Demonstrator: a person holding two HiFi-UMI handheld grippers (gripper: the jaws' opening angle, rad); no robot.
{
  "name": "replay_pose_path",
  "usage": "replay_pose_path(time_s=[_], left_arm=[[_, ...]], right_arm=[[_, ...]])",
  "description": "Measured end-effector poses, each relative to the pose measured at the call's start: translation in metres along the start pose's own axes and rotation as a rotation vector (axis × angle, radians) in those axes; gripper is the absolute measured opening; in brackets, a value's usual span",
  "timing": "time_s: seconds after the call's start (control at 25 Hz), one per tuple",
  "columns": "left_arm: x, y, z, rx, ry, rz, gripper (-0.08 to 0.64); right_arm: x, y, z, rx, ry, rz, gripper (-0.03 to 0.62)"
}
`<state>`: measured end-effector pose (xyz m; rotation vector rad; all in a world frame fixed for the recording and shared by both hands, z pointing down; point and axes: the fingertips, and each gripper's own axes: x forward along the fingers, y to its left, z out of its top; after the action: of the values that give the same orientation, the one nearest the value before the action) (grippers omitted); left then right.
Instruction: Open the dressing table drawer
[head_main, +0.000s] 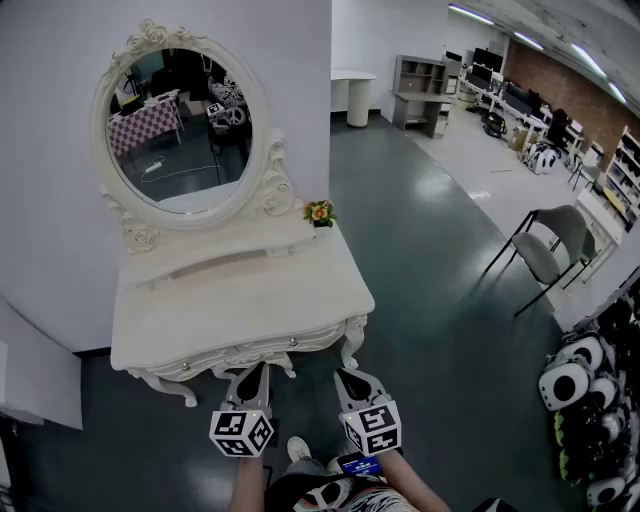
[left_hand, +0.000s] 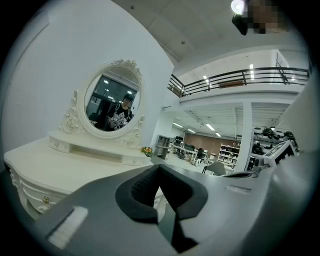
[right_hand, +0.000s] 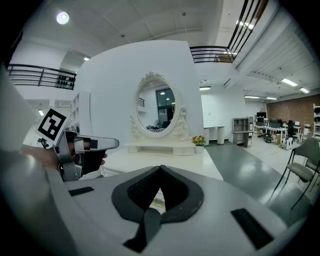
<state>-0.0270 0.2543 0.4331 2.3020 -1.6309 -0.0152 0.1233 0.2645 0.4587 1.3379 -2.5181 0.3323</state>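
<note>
Big open lab or workshop hall, not a home. Polished grey-green floor (head_main: 430, 250) runs back to a brick wall (head_main: 570, 85). Desks with monitors (head_main: 500, 85) stand along it, with an open shelving unit (head_main: 420, 72) nearby. Strip lights (head_main: 595, 62) overhead; railed mezzanine (left_hand: 240, 80) above. White dressing table (head_main: 240, 300) backs onto a free-standing partition (head_main: 60, 200), the only bedroom furniture here. One grey office chair (head_main: 550, 245) stands apart.

flowers (head_main: 319, 212): orange, small pot, by wall corner
wall (head_main: 50, 180): white, plain partition
floor (head_main: 440, 300): dark green, glossy
chair (head_main: 545, 255): grey seat, black legs, stands alone at right
shelf unit (head_main: 420, 85): grey, far back
round stand (head_main: 352, 92): white, left of shelf unit
brick wall (head_main: 565, 90): far right, behind desks (head_main: 505, 98)
black-and-white objects (head_main: 580, 400): heaped at right edge, kind unclear
railing (left_hand: 240, 82): dark, upper level
</note>
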Motion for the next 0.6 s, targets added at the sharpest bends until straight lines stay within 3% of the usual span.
replay_pose_path(time_s=[0.48,0.56,0.6], left_arm=[[-0.021,-0.01,-0.005,0.029,-0.001,0.017,0.002],[-0.021,-0.009,-0.002,-0.011,-0.027,0.006,0.011],[-0.02,-0.007,0.0,-0.052,-0.041,-0.002,0.059]], right_arm=[[-0.016,0.005,-0.005,-0.006,0.004,-0.005,0.0],[-0.011,0.003,-0.008,0.015,0.017,0.009,0.003],[-0.008,0.003,-0.009,0.017,0.026,0.017,0.062]])
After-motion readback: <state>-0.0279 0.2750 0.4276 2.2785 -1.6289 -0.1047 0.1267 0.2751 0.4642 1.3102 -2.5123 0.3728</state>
